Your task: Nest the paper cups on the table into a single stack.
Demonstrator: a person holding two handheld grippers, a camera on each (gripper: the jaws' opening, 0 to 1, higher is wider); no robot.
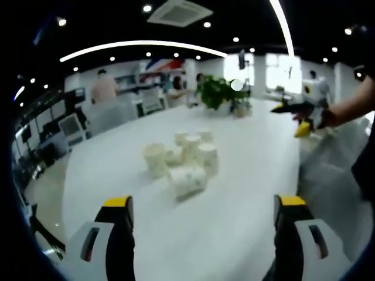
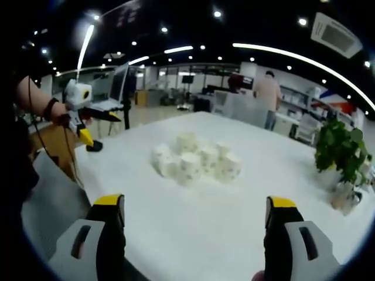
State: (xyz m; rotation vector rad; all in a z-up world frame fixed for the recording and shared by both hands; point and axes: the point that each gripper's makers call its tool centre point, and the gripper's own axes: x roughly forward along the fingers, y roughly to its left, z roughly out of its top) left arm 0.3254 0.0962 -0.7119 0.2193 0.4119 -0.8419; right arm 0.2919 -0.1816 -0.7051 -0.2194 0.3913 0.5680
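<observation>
We hold both the left gripper (image 1: 202,212) and right gripper (image 2: 195,212) with fingers spread wide and empty above the smooth white tabletop (image 1: 246,175), where tapered paper cups (image 1: 184,161) cluster mid-table, mostly upright, one lying sideways.

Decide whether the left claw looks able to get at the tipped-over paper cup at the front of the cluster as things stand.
Probably yes. The left claw is open and empty, and bare white table lies between it and the tipped-over paper cup, with nothing between them.

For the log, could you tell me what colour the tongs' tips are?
Yellow tips, clearest in the right gripper view.
</observation>
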